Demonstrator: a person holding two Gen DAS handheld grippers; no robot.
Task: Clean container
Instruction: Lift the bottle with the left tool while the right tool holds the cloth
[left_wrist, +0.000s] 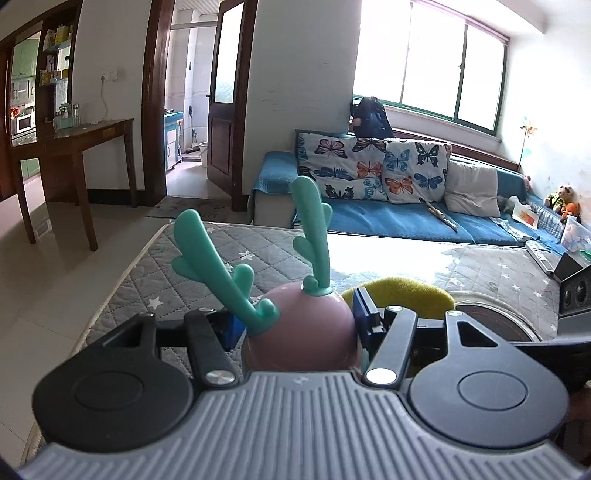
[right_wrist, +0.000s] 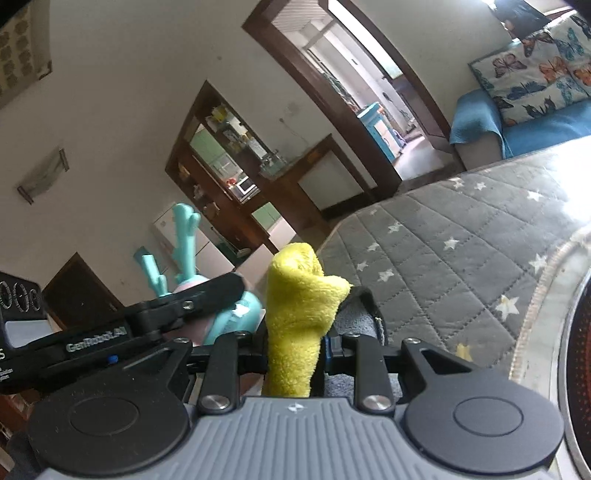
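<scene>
Okay, your left gripper (left_wrist: 295, 325) is clamped on the container (left_wrist: 303, 328), a pink dome lid with teal antlers (left_wrist: 207, 258), held above the grey quilted mat (left_wrist: 207, 266). Your right gripper (right_wrist: 295, 343) is clenched on a rolled yellow cloth (right_wrist: 299, 314), which stands up between its jaws. That cloth sits just beside the container, on its right in the left wrist view; contact unclear.

Left gripper (left_wrist: 295, 328) angled slightly downward, jaws clamped on the pink container (left_wrist: 303, 332); right gripper (right_wrist: 293, 343) rolled to one side, jaws pinched on the yellow cloth (right_wrist: 295, 314).
</scene>
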